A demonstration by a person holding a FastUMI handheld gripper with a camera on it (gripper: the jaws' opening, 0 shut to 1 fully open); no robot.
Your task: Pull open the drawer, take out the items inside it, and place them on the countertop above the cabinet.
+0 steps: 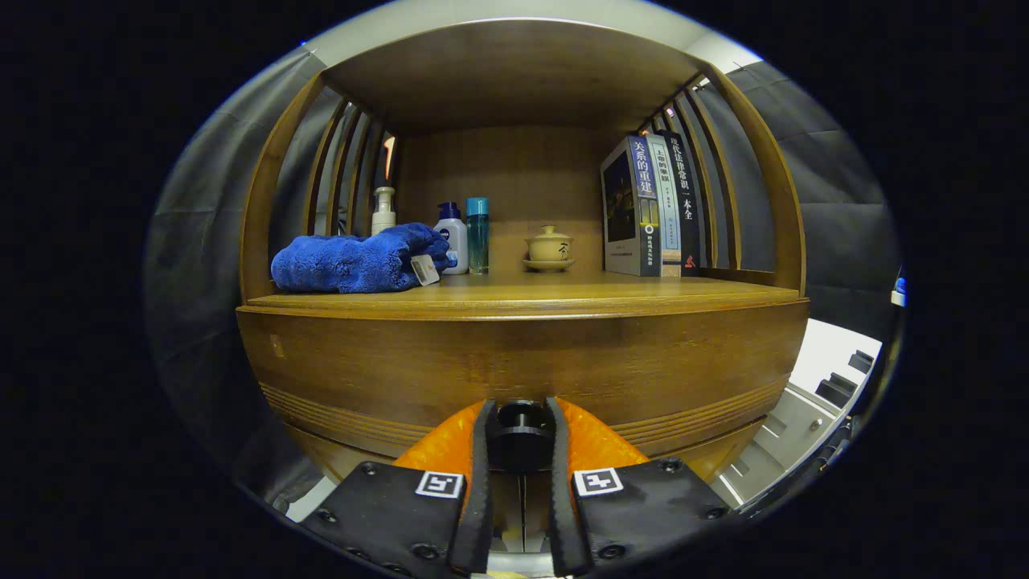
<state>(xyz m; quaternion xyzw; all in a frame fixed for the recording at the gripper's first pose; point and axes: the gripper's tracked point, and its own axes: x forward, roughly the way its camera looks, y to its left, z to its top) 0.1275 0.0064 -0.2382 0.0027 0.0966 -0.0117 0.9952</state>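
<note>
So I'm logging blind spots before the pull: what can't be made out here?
- Drawer contents: hidden behind its closed wooden front, gripper view.
- Knob: flanked closely by the gripper fingers; pad contact unclear.
- Pump bottle: lower part hidden by the blue towel.
- Books: rear ones covered by the front one.
</note>
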